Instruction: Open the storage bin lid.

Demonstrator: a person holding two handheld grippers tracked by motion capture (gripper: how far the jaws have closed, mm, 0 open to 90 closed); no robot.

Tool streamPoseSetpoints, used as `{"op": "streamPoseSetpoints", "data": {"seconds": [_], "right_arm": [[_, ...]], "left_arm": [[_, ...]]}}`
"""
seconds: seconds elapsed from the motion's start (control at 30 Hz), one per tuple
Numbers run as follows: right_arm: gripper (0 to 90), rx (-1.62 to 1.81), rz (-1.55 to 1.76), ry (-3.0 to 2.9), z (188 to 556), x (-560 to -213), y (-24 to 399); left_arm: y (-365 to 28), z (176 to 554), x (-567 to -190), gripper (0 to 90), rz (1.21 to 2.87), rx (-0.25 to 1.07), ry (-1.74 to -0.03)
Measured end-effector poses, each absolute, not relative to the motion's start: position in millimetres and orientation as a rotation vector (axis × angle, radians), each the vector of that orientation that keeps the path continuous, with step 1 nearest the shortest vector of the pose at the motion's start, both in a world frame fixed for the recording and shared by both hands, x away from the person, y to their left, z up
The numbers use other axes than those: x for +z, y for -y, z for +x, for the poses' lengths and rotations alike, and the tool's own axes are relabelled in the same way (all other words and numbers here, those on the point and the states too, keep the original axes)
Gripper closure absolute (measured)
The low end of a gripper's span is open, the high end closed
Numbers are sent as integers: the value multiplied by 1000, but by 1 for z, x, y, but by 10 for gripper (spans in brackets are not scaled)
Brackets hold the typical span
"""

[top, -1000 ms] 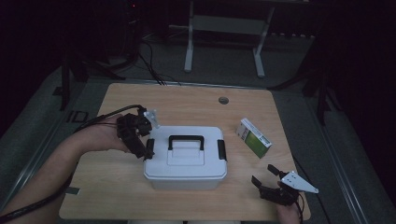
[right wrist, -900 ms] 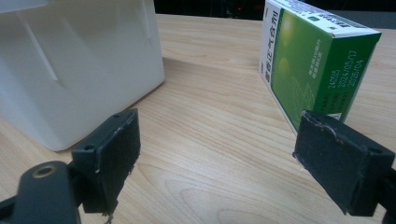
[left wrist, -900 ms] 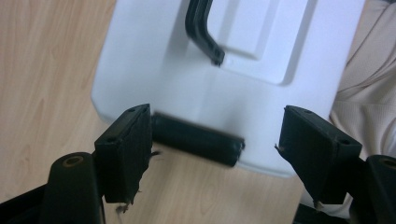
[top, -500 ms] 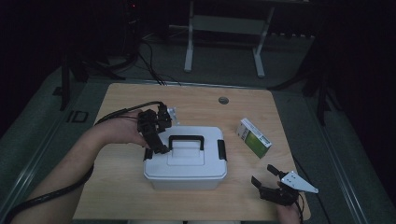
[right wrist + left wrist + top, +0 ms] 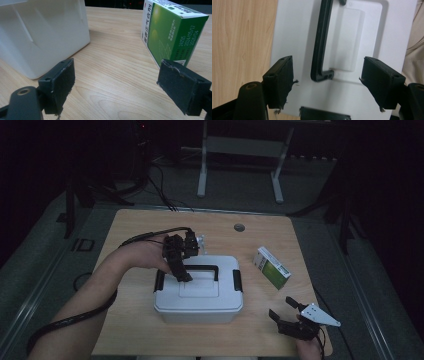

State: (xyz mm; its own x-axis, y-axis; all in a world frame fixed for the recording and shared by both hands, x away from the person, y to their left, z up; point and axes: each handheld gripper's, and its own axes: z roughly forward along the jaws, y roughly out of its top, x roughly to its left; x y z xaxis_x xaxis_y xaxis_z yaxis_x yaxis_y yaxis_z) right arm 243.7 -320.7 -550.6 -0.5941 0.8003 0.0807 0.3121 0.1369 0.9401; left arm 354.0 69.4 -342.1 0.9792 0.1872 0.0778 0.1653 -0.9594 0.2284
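Note:
A white lidded box (image 5: 200,302) with a black handle (image 5: 202,268) and black end latches stands mid-table. My left gripper (image 5: 183,274) hovers over the left part of its lid, open. In the left gripper view the open gripper (image 5: 327,82) straddles the near end of the handle (image 5: 320,47) above the lid (image 5: 367,30), touching nothing. My right gripper (image 5: 287,312) rests open near the table's front right corner. In the right gripper view the gripper (image 5: 120,82) holds nothing, with the box's wall (image 5: 42,32) left and a green-and-white carton (image 5: 172,32) right.
The carton (image 5: 271,267) lies flat to the right of the box. A round cable hole (image 5: 239,227) sits near the wooden table's (image 5: 130,320) far edge. A metal stand (image 5: 240,160) is on the floor beyond. A black cable (image 5: 70,320) trails from my left arm.
My left gripper has moved right, from beside the box's left end to above its lid at the handle. The right gripper and the carton have stayed put.

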Motion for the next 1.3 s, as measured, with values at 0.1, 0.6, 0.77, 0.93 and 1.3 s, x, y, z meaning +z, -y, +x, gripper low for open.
{"op": "streamPoseSetpoints", "data": {"seconds": [0.1, 0.6, 0.77, 0.93, 1.3], "right_arm": [[141, 1459, 1062, -1979, 244, -551, 321], [141, 1476, 1063, -1983, 244, -551, 322], [141, 1477, 1059, -1985, 244, -551, 322], [141, 1477, 1058, -1987, 244, -551, 322], [141, 1477, 1060, -1989, 244, -551, 322]], "left_arm": [[-64, 356, -343, 259, 2909, 124, -230], [-41, 370, -350, 407, 2953, 46, -172], [-36, 371, -350, 463, 2969, 16, -154], [-33, 372, -352, 570, 2977, 7, -146], [-32, 372, -356, 723, 3003, -1, -116]]}}
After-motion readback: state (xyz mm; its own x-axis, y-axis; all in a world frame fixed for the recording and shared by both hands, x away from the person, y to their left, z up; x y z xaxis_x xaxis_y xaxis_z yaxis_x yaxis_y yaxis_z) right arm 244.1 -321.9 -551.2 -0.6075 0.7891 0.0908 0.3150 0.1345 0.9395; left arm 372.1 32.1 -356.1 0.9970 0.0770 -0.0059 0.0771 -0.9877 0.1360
